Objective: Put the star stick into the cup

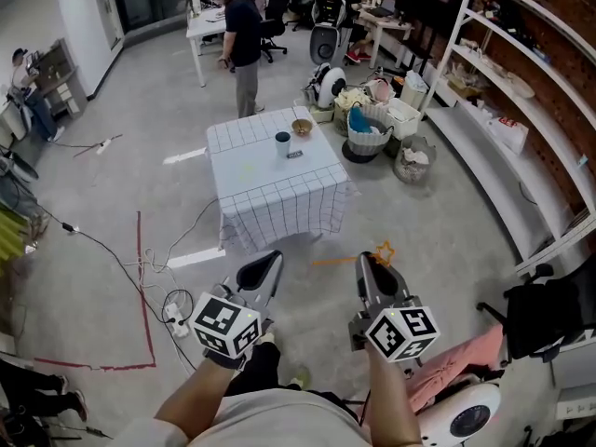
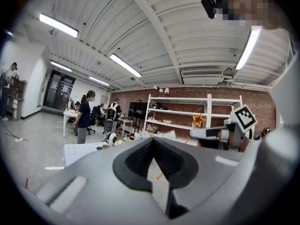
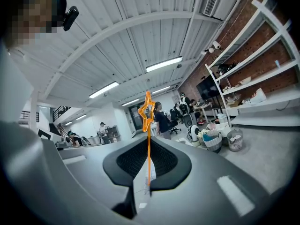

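My right gripper (image 1: 365, 261) is shut on the orange star stick (image 1: 335, 261). In the head view the stick lies crosswise at the jaw tips, with its star (image 1: 384, 250) to the right. In the right gripper view the stick (image 3: 149, 163) rises from between the jaws of the right gripper (image 3: 148, 142) with the star (image 3: 147, 111) on top. Beside it my left gripper (image 1: 270, 263) is shut and holds nothing. The dark cup (image 1: 282, 143) stands far ahead on a table (image 1: 270, 189) under a white checked cloth. In the left gripper view, the left gripper (image 2: 153, 142) points toward that table (image 2: 79, 150).
A bowl (image 1: 301, 127) and a small dark object (image 1: 294, 155) sit by the cup. A person (image 1: 244, 40) stands beyond the table. Baskets (image 1: 368, 138) and shelves (image 1: 521, 128) lie to the right. Cables and a power strip (image 1: 172, 315) run along the floor at the left.
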A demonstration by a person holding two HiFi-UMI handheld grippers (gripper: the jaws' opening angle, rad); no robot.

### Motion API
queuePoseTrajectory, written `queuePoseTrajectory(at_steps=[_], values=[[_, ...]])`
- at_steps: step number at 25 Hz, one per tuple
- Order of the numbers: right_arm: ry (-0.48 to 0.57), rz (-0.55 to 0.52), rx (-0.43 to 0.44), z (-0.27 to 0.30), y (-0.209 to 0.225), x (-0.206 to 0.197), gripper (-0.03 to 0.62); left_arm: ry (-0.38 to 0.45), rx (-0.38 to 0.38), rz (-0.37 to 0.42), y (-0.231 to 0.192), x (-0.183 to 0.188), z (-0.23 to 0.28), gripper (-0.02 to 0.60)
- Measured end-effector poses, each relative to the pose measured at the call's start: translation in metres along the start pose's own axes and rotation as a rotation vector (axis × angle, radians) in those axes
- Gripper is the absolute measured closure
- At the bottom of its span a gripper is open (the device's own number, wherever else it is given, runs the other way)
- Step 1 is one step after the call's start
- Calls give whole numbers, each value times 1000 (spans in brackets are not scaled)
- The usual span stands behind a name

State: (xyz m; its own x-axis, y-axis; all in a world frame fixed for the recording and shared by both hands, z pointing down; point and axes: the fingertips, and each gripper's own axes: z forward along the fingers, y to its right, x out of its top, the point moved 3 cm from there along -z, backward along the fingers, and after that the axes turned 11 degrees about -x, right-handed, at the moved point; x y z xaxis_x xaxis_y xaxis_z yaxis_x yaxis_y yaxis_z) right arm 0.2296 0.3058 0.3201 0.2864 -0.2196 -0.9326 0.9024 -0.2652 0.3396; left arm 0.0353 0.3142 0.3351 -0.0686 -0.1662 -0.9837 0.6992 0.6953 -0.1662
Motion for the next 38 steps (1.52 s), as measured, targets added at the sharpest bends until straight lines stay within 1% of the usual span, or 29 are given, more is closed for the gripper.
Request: queuePoseTrajectory(at_steps=[6, 13, 20, 29, 35, 38], values=[[-10, -16, -25, 61, -7, 1, 566, 1, -17, -7, -61, 4, 25, 575], [-4, -26, -61, 142, -23, 7, 566, -6, -53, -15, -146, 15, 59, 575], [12, -30, -91, 199, -35, 10, 566, -4, -86, -5, -207, 24, 83, 575], [-4, -37, -79, 260, -39, 10, 566, -7, -88, -16, -255, 24, 110, 575], [-21, -40, -35, 317, -47, 6, 566, -9, -56, -25, -298, 21, 124, 575], [-32, -41, -6, 356, -34, 12, 566, 11, -30, -29, -322, 25, 149, 575]])
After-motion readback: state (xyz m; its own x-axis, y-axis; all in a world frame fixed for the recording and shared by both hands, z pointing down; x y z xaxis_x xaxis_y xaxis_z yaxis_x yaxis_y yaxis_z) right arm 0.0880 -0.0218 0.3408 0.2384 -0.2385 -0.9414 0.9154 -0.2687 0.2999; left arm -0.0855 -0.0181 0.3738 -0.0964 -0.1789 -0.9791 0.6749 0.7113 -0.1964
